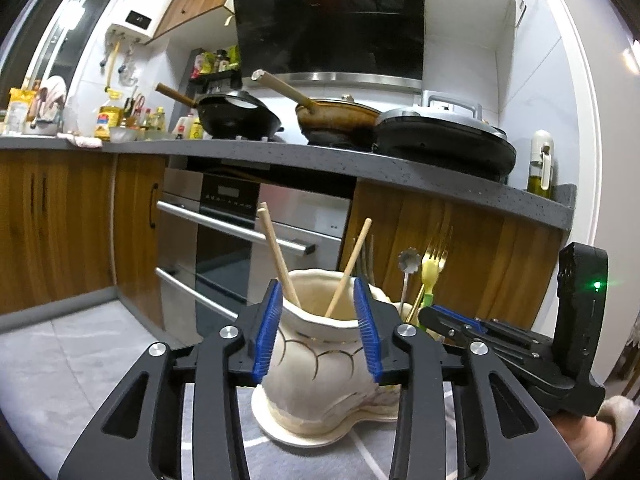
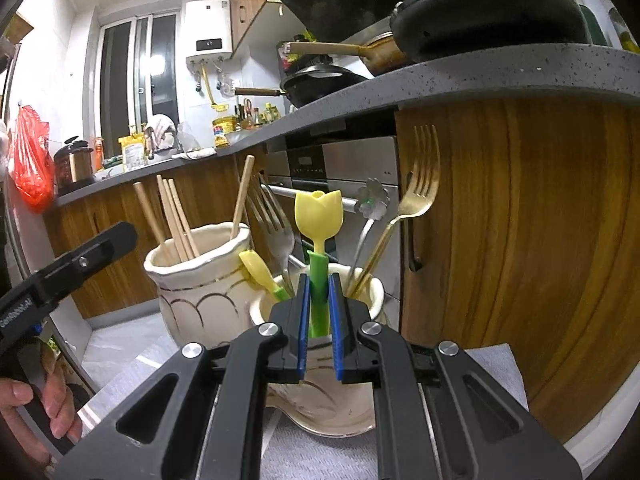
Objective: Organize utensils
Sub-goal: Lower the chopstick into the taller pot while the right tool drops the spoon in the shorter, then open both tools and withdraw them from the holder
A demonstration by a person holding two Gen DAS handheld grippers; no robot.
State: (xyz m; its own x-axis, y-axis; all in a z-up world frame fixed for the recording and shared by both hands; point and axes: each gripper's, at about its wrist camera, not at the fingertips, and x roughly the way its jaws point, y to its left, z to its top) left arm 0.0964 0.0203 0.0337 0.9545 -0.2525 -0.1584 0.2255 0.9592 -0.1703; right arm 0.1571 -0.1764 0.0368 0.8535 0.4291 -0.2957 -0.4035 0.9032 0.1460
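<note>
The right hand-held gripper (image 2: 319, 312) is clenching its blue pads on the green stem of a yellow tulip-shaped plastic spoon (image 2: 319, 216), holding it upright, bowl at twelve o'clock, directly over the mouth of the nearer cream ceramic holder (image 2: 370, 294). That upright hold probably suits lowering the stem straight in among the utensils already standing there: a gold fork (image 2: 416, 196) at two o'clock of the pads, a flower-headed silver spoon (image 2: 373, 200) at one o'clock, a steel fork (image 2: 272, 220) and a second yellow spoon (image 2: 256, 266) at ten o'clock.

The left hand-held gripper (image 1: 318, 328) is standing released, its pads flanking the neck of the taller cream vase (image 1: 316, 364) without clearly pressing on it; wooden chopsticks (image 1: 280, 256) are leaning out of its mouth at twelve o'clock. Sorting seems to be by kind, chopsticks in one vessel and forks and spoons in the other. Both vessels are sitting on a shared cream saucer (image 1: 280, 434) over a grey mat (image 1: 80, 360).
</note>
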